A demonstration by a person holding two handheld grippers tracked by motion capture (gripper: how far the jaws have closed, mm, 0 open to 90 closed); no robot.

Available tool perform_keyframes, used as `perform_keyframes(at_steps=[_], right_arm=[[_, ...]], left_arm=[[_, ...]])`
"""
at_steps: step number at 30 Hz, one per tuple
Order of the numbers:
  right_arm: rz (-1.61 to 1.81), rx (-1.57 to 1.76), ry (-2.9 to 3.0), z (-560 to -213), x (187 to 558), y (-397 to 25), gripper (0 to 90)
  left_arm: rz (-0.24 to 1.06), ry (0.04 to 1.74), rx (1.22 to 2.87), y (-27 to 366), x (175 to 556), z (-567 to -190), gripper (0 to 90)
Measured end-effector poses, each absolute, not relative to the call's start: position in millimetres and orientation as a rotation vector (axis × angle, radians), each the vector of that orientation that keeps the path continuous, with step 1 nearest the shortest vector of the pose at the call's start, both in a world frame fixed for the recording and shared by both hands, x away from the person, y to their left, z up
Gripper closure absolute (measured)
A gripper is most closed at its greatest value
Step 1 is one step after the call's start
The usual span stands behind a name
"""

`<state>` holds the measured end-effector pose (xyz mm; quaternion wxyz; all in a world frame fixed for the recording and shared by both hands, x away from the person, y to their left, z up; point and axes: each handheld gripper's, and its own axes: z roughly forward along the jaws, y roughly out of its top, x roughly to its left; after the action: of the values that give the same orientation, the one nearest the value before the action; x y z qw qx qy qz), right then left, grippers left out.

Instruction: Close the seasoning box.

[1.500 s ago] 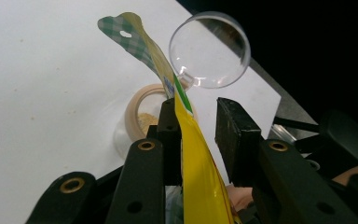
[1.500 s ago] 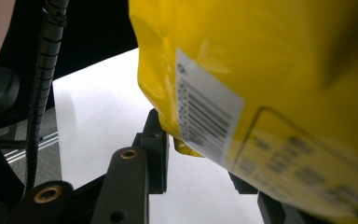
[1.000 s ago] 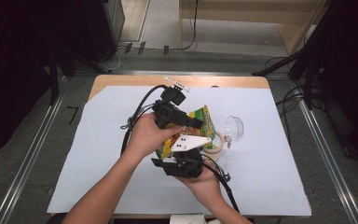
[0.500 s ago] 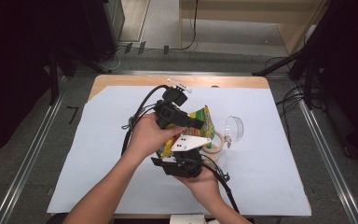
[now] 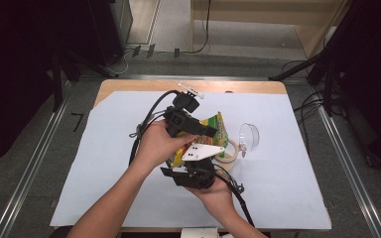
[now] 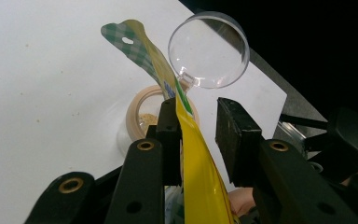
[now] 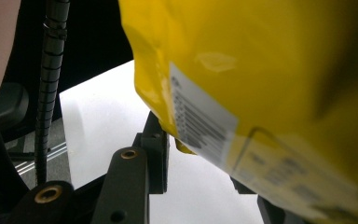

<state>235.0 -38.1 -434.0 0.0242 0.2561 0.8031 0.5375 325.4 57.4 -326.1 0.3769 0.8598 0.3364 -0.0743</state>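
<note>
White paper covers the wooden table (image 5: 129, 87), and above its middle the person's two hands hold a yellow snack bag (image 6: 200, 186) up off the surface, its green-checked top edge pointing toward the clear plastic cup (image 5: 248, 135) that lies on its side just beside a roll of tape (image 5: 226, 153). Left gripper (image 6: 199, 122) stands parted around the bag — the film lies against one jaw with a gap to the other. Right gripper (image 5: 191, 176) sits below the bag near its lower corner, but the bag hides one jaw — I cannot tell whether it grips.
</note>
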Motion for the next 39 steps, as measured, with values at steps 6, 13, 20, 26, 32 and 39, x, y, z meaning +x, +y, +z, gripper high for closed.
perform_keyframes(at_steps=[6,13,20,26,32,39], right_arm=[[1.682,0.811,2.470,-433.6,235.4,-38.3,65.3],[1.677,0.820,2.465,-433.7,235.3,-41.4,65.3],[1.675,0.831,2.458,-433.7,234.3,-42.7,65.4],[1.670,0.827,2.457,-433.9,234.8,-43.3,65.4],[1.665,0.826,2.458,-433.3,234.4,-43.2,65.4],[1.665,0.828,2.459,-433.4,233.7,-42.8,65.4]], left_arm=[[-0.183,0.848,2.211,54.7,326.2,-324.6,71.8],[-0.185,0.840,2.218,50.6,326.7,-324.8,71.8],[-0.192,0.834,2.224,48.7,327.2,-324.9,71.8],[-0.199,0.831,2.221,48.6,328.3,-325.6,71.8],[-0.209,0.831,2.219,49.1,328.5,-325.4,71.8],[-0.211,0.835,2.220,49.0,327.9,-325.2,71.9]])
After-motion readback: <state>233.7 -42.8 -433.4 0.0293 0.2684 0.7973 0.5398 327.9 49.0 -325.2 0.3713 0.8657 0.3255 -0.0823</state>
